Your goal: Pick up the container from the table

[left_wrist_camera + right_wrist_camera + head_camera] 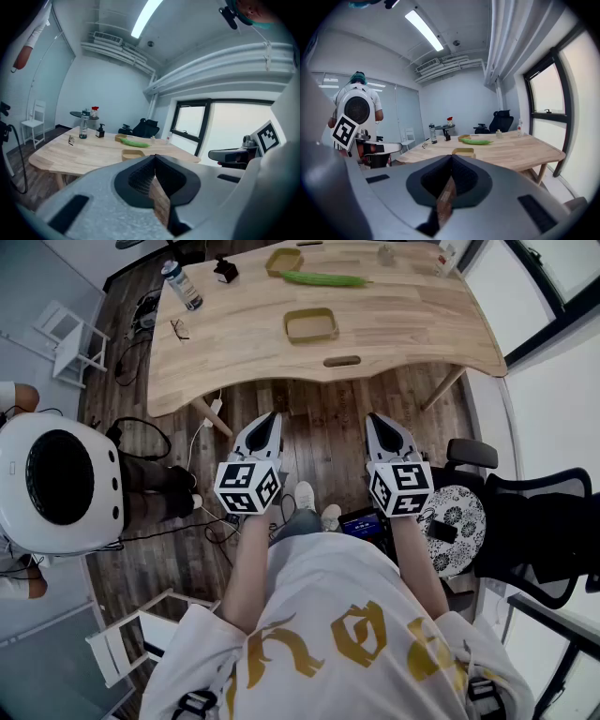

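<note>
Left gripper (266, 420) and right gripper (379, 420) held short of the table (412, 329), jaws closed tight (nothing pinched in either). Container (311, 325) sits mid-table, well apart from both.

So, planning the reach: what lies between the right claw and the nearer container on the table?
Head view: wood floor, then the table edge with an oval slot. No object stands between right claw and container.

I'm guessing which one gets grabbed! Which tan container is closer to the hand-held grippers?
The tan container near the front edge of the table, standing alone. The other container sits at the far edge, beside the long green vegetable.
</note>
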The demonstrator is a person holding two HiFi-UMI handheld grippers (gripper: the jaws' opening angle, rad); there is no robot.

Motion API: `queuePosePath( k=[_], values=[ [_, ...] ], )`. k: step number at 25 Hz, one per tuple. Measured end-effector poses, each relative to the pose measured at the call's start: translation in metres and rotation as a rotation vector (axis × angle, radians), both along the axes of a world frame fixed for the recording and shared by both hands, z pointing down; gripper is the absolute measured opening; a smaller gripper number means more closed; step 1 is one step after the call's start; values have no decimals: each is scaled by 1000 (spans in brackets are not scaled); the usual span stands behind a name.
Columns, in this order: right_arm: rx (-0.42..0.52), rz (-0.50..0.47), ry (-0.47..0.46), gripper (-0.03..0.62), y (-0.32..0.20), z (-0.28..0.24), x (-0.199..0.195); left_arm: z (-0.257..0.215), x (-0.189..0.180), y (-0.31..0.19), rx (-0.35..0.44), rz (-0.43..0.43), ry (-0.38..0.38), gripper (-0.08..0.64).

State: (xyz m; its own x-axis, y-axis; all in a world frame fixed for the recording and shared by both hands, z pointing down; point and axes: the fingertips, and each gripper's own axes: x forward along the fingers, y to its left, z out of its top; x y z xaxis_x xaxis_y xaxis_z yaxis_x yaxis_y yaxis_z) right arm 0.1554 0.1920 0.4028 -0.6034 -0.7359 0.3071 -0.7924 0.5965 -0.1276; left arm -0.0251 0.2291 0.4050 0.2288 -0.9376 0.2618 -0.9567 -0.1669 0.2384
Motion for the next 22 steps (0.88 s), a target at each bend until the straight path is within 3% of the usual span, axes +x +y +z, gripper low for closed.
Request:
queuePosePath(
  k=[9,14,22],
  values=[
    [-7,-8,3,11,1,2,-6,3,-6,2,-7,3,-1,9],
    [-61,-11,-69,11,-7,5,-4,3,-7,-6,-23,-6,-17,9],
    [-101,0,-80,11,-29,15,-5,6,-16,-30,-34,-21,-20,9]
  ],
)
